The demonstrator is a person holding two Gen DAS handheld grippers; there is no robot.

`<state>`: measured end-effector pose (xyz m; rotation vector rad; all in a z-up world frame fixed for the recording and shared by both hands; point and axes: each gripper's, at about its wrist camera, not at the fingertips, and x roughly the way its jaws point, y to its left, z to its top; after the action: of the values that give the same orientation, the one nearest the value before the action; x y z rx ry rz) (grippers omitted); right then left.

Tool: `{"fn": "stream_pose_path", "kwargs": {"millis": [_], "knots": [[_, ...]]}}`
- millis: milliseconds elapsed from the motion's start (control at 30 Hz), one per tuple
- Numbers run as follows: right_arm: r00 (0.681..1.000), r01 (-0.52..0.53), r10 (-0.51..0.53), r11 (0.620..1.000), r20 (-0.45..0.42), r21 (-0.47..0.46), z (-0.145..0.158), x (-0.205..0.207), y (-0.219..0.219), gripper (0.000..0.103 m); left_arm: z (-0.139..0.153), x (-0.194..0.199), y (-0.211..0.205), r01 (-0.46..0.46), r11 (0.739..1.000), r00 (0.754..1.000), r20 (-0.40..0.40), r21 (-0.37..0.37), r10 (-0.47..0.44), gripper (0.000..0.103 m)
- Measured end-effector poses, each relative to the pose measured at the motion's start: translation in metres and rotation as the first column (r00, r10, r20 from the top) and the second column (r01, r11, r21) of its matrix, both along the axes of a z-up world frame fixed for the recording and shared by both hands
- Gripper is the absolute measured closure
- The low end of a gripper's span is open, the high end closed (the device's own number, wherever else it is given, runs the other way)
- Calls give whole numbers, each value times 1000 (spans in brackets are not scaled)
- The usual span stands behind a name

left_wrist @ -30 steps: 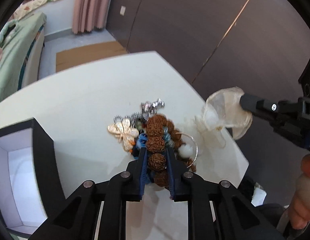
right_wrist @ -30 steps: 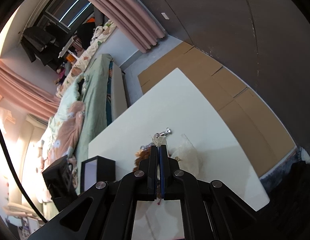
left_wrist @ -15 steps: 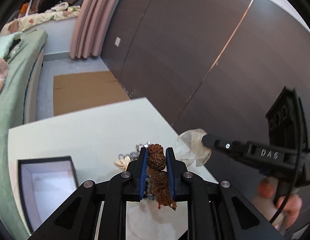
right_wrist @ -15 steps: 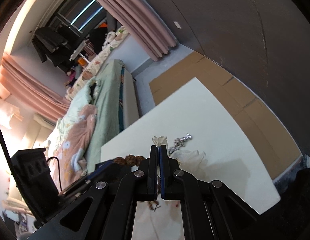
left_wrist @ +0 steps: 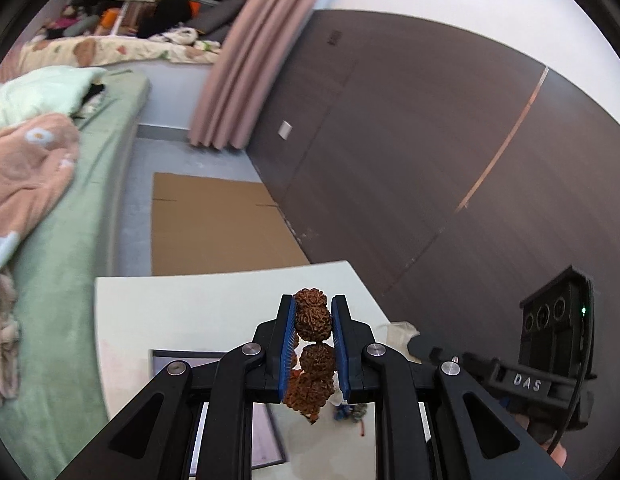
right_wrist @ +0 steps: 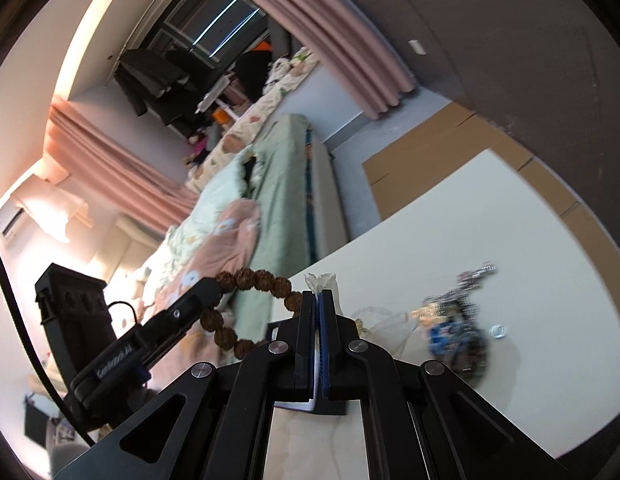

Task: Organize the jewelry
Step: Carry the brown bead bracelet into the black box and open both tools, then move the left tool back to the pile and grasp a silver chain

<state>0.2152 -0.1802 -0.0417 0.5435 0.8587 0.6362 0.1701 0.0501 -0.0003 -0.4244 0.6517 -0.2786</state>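
the left gripper point(left_wrist: 313, 322) pinches a brown bead bracelet point(left_wrist: 313, 320) between its blue pads, lifted above the white table point(left_wrist: 189, 312). the right gripper point(right_wrist: 319, 300) is pressed together on a sheer pouch point(right_wrist: 320, 281). remaining jewelry point(right_wrist: 458, 320) lies on the table.
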Motion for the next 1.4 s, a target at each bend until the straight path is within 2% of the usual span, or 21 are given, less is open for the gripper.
{"fn": "stream_pose_path", "kwargs": {"millis": [200, 400, 433, 467, 533, 567, 633, 867, 933, 1000, 1067, 1200, 1400], "knots": [[996, -88, 88, 995, 13, 51, -3, -1, 37, 99, -1, -9, 25, -46, 999, 999, -1, 19, 46, 84], [982, -184, 186, 978, -14, 98, -15, -2, 74, 98, -5, -14, 45, -82, 996, 996, -16, 32, 83, 84], [977, -206, 209, 975, -29, 80, -18, -2, 81, 87, -6, -14, 47, -87, 996, 996, -20, 32, 88, 84], [972, -226, 229, 973, -55, 52, -22, 0, 89, 62, -7, -14, 47, -90, 995, 996, -23, 31, 91, 84], [973, -213, 214, 977, -84, 19, -26, 3, 88, 32, -8, -14, 49, -91, 996, 995, -32, 25, 92, 84], [979, -187, 187, 982, -79, 16, -26, 4, 83, 27, -9, -14, 50, -87, 996, 995, -39, 22, 88, 84], [989, -135, 135, 991, -68, 8, -24, 6, 68, 25, -11, -14, 49, -77, 997, 996, -47, 22, 78, 84], [995, -49, 47, 998, -91, -26, -27, 14, 26, 25, -21, -9, 35, -5, 999, 994, -106, 48, 10, 83], [995, -38, 34, 998, -90, -49, -26, 14, 17, 25, -26, -6, 31, 6, 998, 989, -146, 59, 3, 76], [997, -21, 15, 997, -79, -80, -21, 15, 6, 25, -32, -2, 30, -8, 998, 984, -179, 58, 18, 48], [998, -3, -3, 996, -65, -93, -18, 15, -5, 25, -33, 0, 30, -27, 999, 983, -179, 42, 34, 39], [997, 53, -59, 994, -57, -101, -14, 17, -33, 25, -28, 4, 16, -21, 999, 988, -154, 41, 27, 39], [988, 120, -131, 985, -81, -124, -17, 18, -68, 25, -30, 11, -23, 45, 996, 989, -142, 76, -33, 39]]}}
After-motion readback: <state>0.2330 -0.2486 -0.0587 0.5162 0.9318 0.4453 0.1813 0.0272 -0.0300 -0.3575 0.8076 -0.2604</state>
